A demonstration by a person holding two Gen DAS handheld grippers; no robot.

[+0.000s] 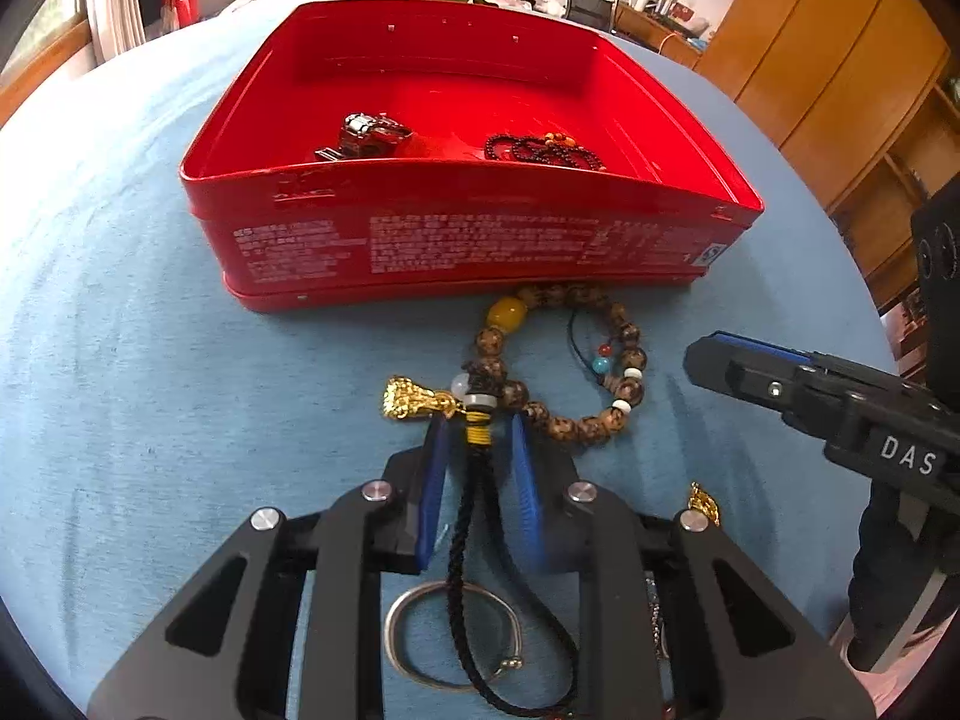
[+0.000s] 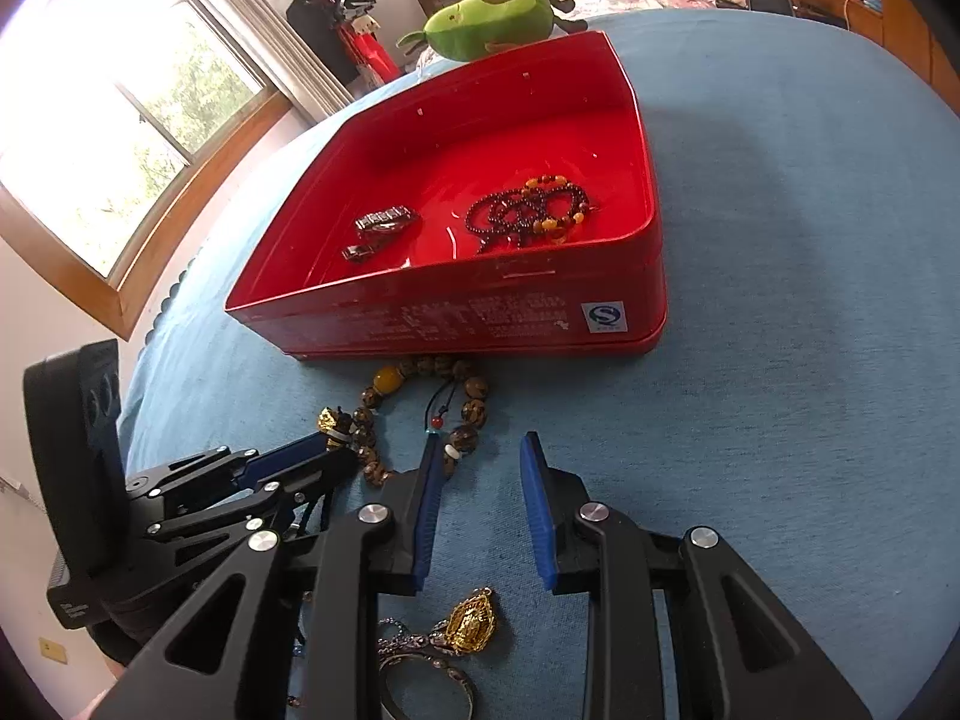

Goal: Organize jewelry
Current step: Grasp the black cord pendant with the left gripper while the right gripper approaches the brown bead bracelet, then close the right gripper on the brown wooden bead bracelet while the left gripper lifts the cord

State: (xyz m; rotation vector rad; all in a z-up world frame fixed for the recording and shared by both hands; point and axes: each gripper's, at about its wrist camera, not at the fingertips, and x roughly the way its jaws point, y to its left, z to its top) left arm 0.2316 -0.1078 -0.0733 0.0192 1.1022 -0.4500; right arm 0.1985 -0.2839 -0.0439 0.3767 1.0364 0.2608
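Two pieces already lie in the red tin (image 1: pixel 480 240): a metal watch (image 1: pixel 369 135) to the left and a dark beaded necklace (image 1: pixel 543 151) to the right. Next in line is the wooden bead bracelet (image 1: pixel 624 360), on the blue cloth (image 1: pixel 150 390) just near the tin's front wall, its far beads touching the base.

My left tongs (image 1: pixel 478 438) straddle its black braided cord (image 1: pixel 474 516) by the yellow binding, blades narrowed but not yet pressing, as far as I can see. My right tongs (image 2: pixel 477 468) hang parted and empty, beside the bracelet.

I expect the bracelet to be limp and fairly light, with hard, slick beads (a pinch on a round bead would likely slip). The cord below the binding looks the better hold; the gold charm (image 1: pixel 411 399) and loop will dangle and swing.

The tin's front wall stands tall, so the hanging loop must clear it. Open floor lies between watch and necklace. A silver bangle (image 1: pixel 450 636) and gold pendant (image 2: pixel 471 621) sit near, under my tongs.
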